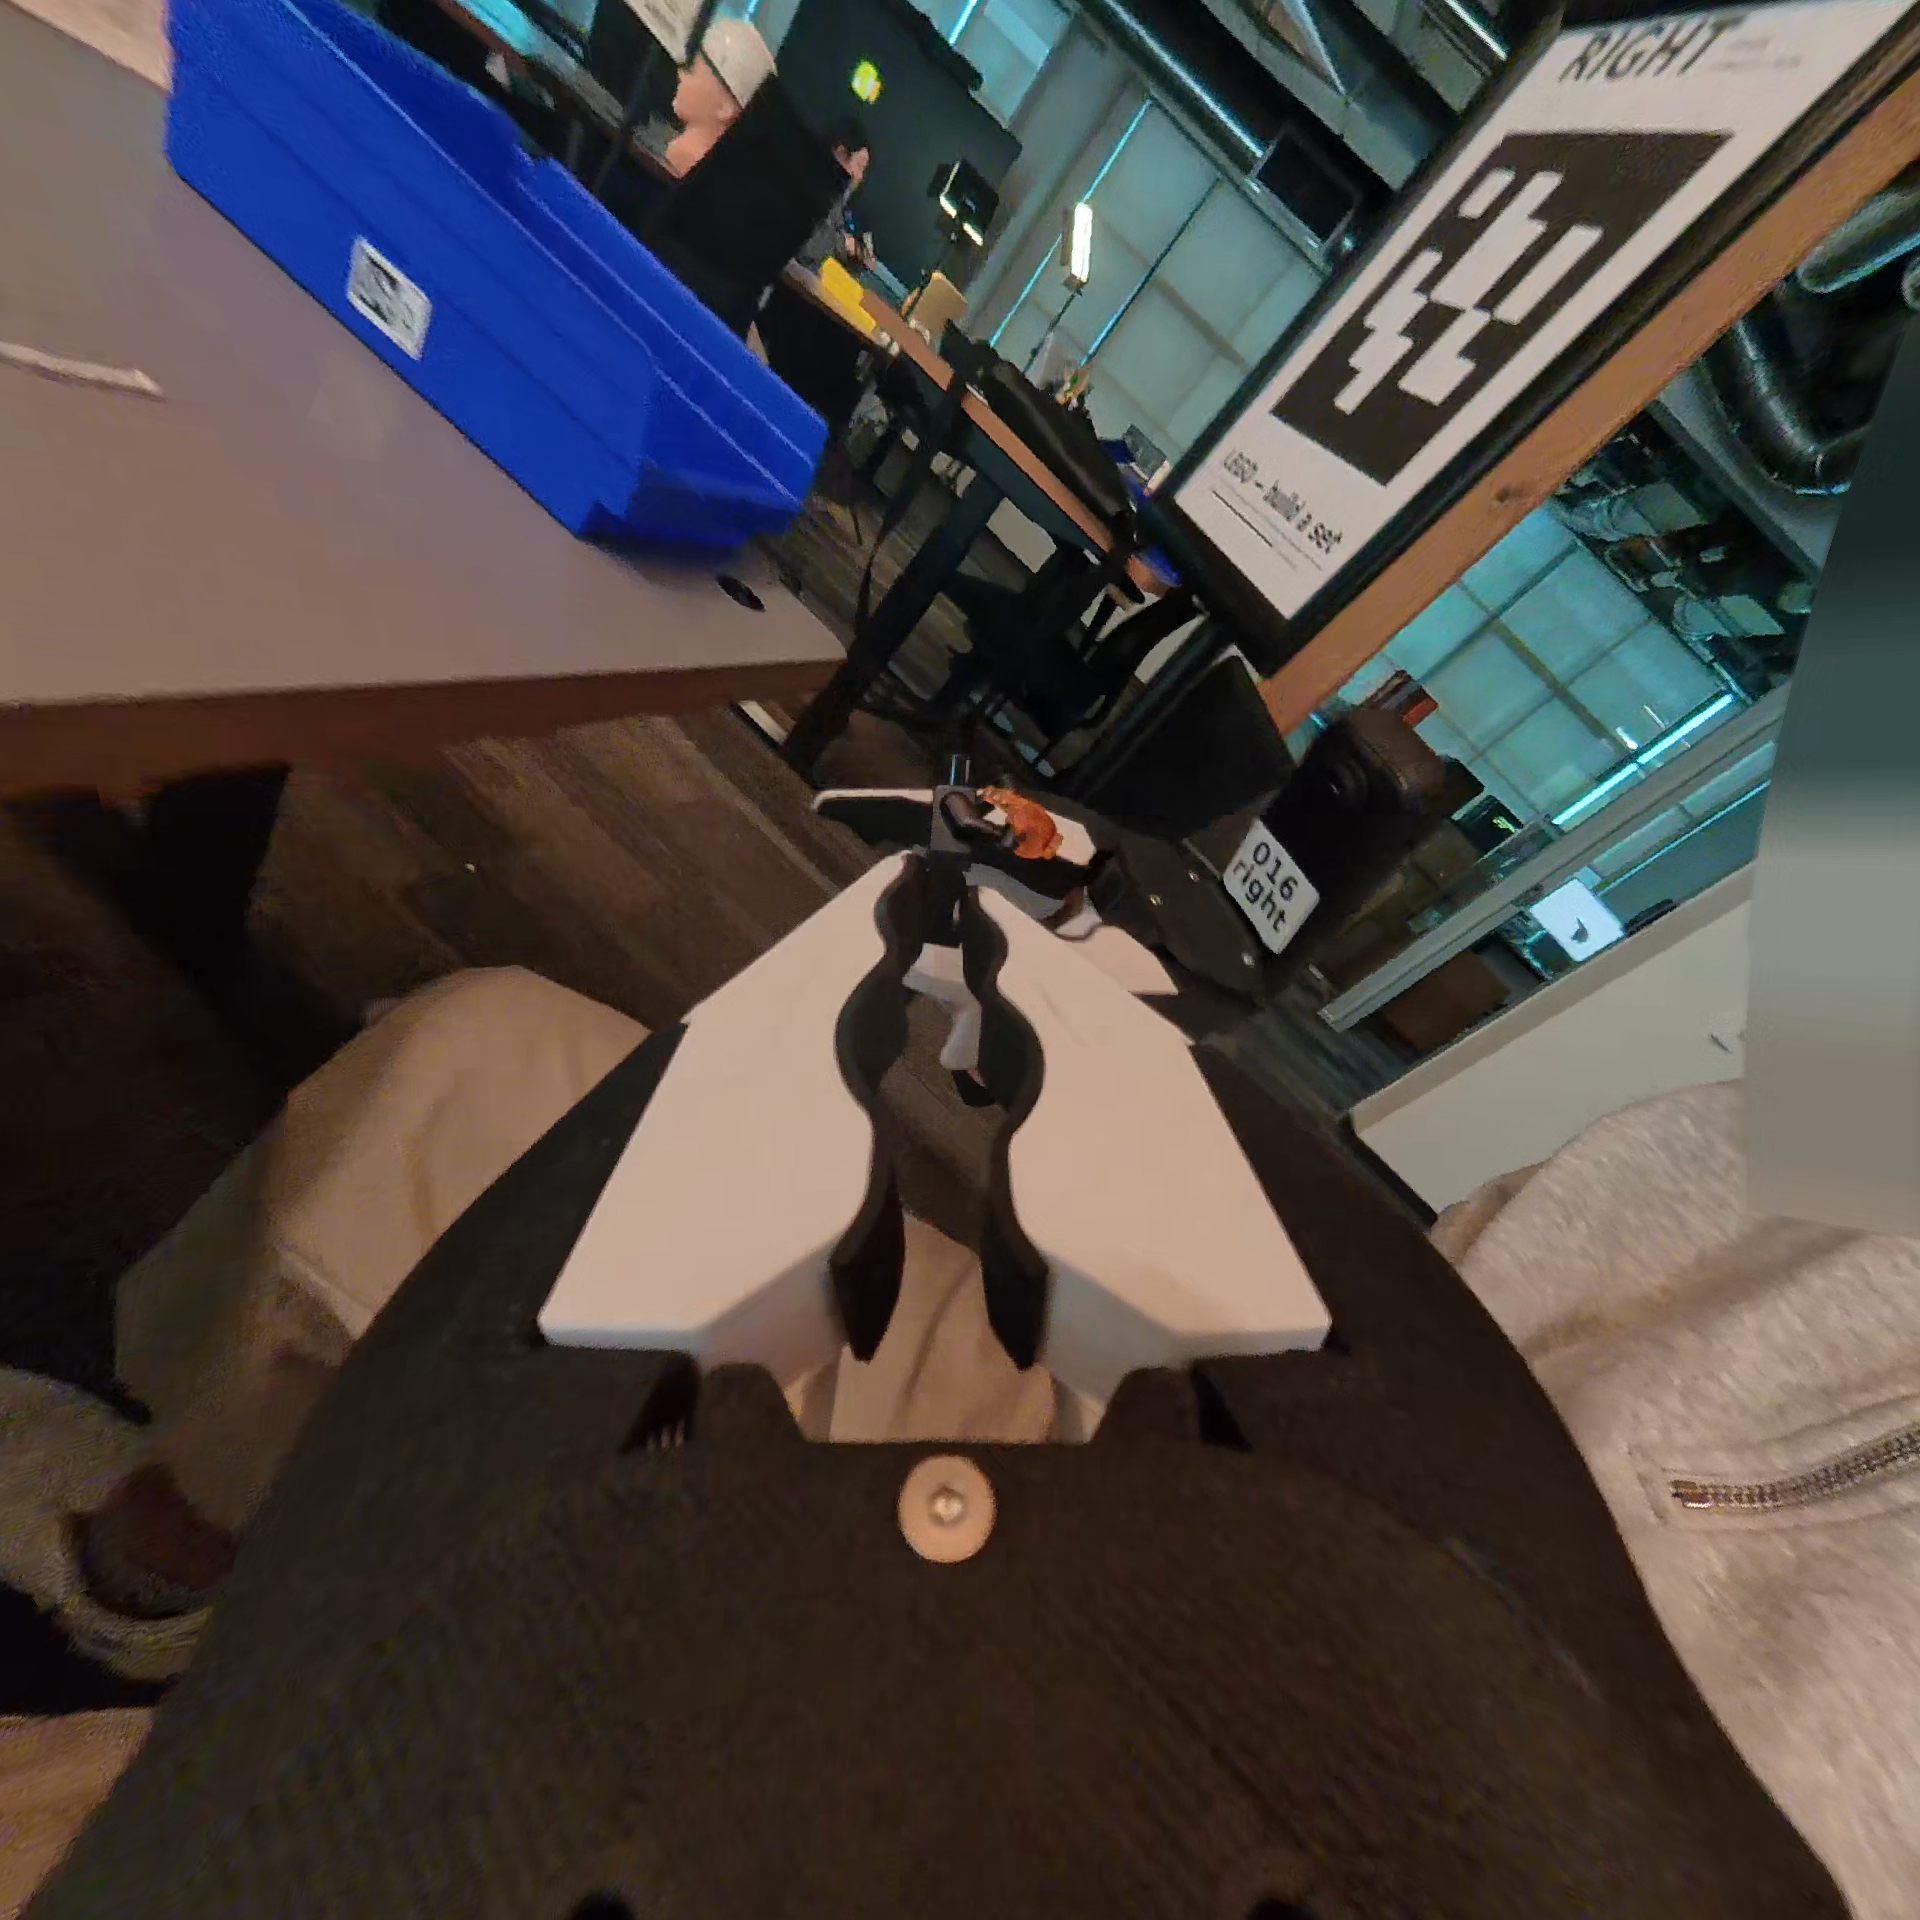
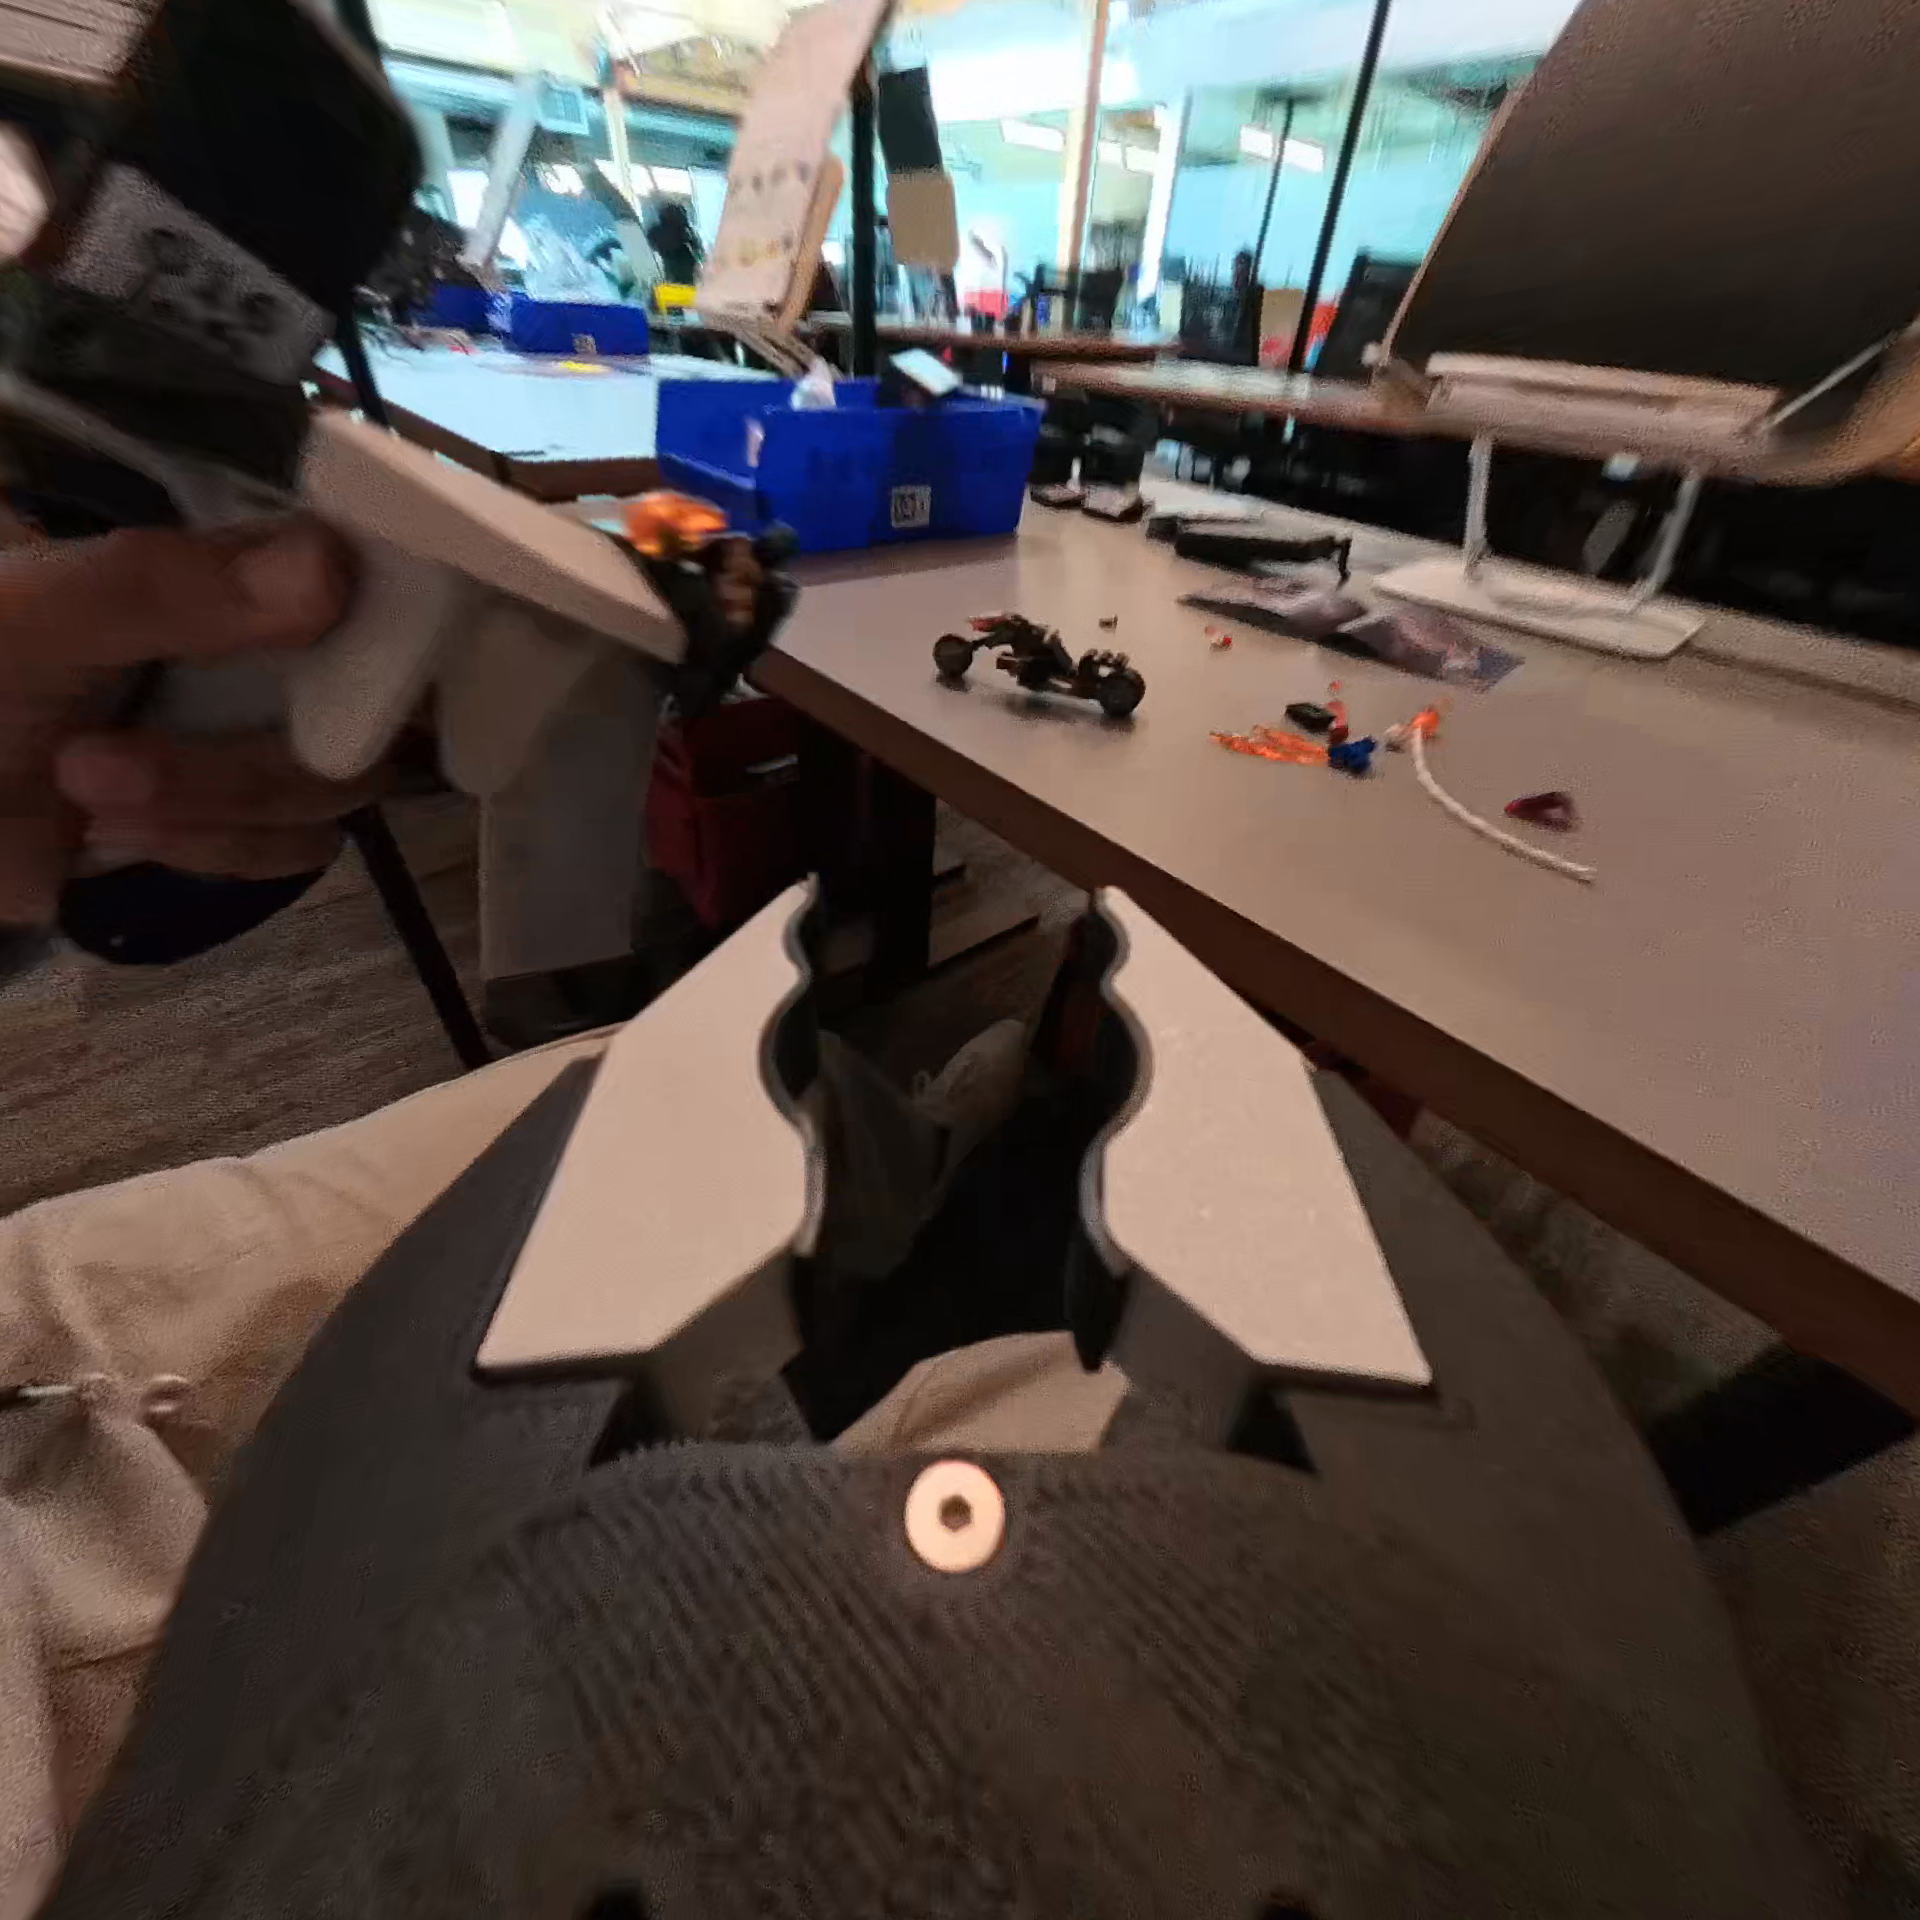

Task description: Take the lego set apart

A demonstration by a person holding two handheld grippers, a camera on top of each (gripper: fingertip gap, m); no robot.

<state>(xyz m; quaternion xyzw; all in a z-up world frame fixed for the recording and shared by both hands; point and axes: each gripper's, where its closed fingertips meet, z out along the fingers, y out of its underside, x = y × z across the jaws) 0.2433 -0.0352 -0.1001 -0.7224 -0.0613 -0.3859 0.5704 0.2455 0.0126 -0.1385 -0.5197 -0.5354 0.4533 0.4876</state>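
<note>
Your left gripper [image 1: 940, 862] pinches a small lego figure [image 1: 971, 821] at its tips: a dark body topped by a translucent orange piece, held in the air off the near edge of the bench [image 1: 312, 520]. Its fingers [image 1: 748, 1143] are nearly closed on that figure. In the right wrist view the same figure [image 2: 717, 582] appears at the upper left, clamped at the end of the left gripper's white fingers, with a hand [image 2: 156, 675] around the handle.

Your right gripper [image 2: 951, 925] holds nothing; its fingers [image 2: 686, 1143] stand apart with a clear gap between them, low in front of the bench edge.

On the bench top lies a dark lego motorcycle [image 2: 1039, 660] with two wheels. To its right sit scattered loose pieces [image 2: 1340, 743], orange, blue, black and red, beside a thin white tube [image 2: 1486, 821]. A blue plastic bin [image 2: 847, 462] stands farther back, well apart from the motorcycle; the left wrist view shows a blue bin [image 1: 468, 291] with a stepped wall and a small sticker.

Each finger is a flat white wedge lined with wavy black padding. The bench surface is smooth grey with a brown edge. Beige fabric [image 1: 364, 1143] lies beneath both grippers.
</note>
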